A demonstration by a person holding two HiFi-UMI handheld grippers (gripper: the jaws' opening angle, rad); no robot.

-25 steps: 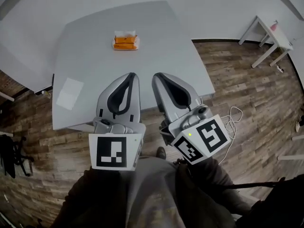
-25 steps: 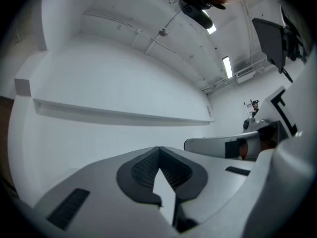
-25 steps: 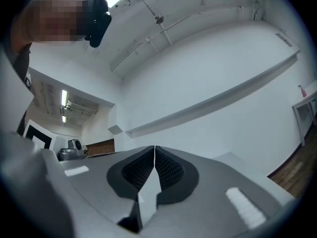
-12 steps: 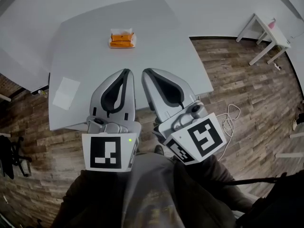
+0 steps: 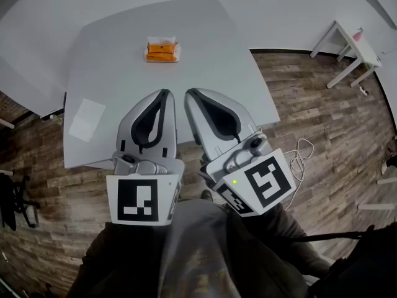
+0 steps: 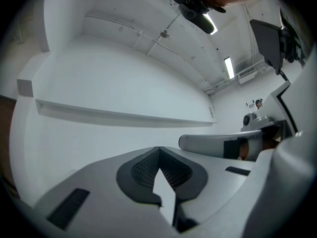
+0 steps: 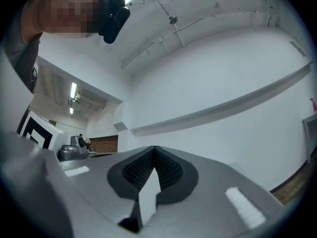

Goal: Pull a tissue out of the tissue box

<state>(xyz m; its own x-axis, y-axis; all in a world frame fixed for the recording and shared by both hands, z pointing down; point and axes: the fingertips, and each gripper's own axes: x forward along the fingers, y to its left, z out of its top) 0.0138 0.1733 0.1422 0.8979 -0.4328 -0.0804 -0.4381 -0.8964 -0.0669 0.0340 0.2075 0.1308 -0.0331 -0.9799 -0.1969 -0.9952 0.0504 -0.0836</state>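
Observation:
The orange tissue box, with white tissue showing at its top, stands on the far part of the grey table. Both grippers hang side by side over the table's near edge, well short of the box and pointing towards it. My left gripper is shut and holds nothing, its dark pads meeting at the tip. To its right, my right gripper is shut and also holds nothing. Neither gripper view shows the box; both look at white walls.
A white sheet lies flat near the table's left edge. A small white side table stands at the far right, and a pale cable lies on the wood floor right of the table. The person's lap fills the bottom of the head view.
The right gripper has rolled slightly about its own axis. Both grippers stay in much the same place, shut; the box has not moved.

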